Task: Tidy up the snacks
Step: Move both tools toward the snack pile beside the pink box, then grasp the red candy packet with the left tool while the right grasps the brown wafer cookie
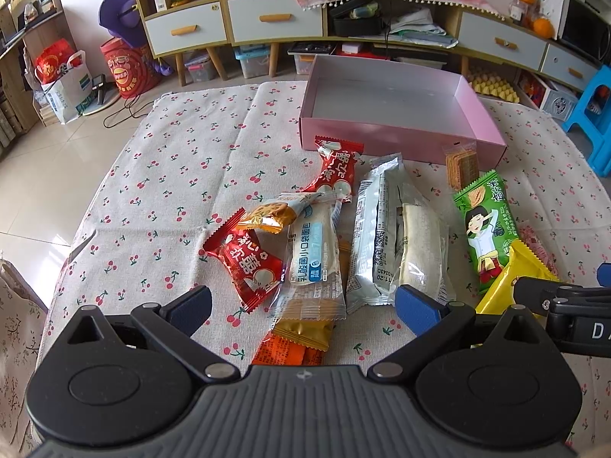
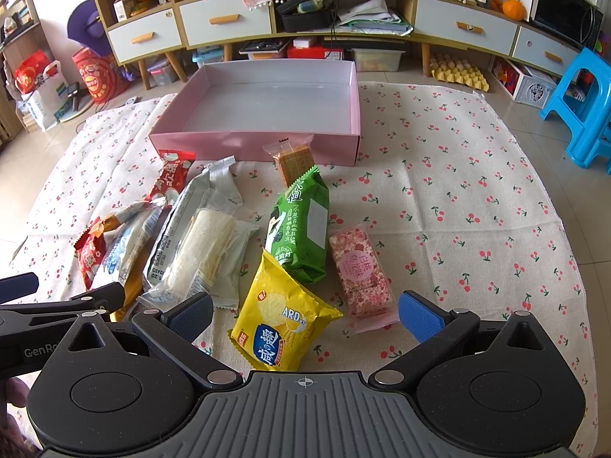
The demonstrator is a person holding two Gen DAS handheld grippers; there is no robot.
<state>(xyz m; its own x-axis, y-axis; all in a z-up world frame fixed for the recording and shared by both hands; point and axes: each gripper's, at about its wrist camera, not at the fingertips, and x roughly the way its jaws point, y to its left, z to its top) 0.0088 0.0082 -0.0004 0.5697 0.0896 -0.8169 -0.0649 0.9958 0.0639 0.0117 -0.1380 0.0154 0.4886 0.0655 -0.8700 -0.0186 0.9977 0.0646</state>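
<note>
Step in hand: the very start, by the look of it. The pink box (image 2: 263,145) sits with nothing in it at 12 o'clock on the cherry-print cloth (image 2: 458,210), and every snack lies outside it.
Left gripper (image 1: 303,307): fingers spread wide, nothing between them, hovering over the near end of the pile.
Right gripper (image 2: 305,315): jaws wide apart too, empty, poised just above the yellow cracker pack (image 2: 282,328).
Snack pile: the red candy wrapper (image 1: 244,263) lies at 10 o'clock of the left gripper, with the white bread pack (image 1: 315,246) and silver pack (image 1: 376,229) straight ahead at 12.
Right side: the green pack (image 2: 301,225) overlaps the yellow one at 12 o'clock, and the pink nougat bar (image 2: 361,271) lies at 1 o'clock.
Box front: a clear biscuit pack (image 2: 292,160) touches the wall.
Next move: likely the right gripper drops onto the yellow pack, closes on it, then carries it to 12 o'clock over the box wall.
Caution: glossy wrappers overlap, so a shallow pinch may drag a neighbour along.
</note>
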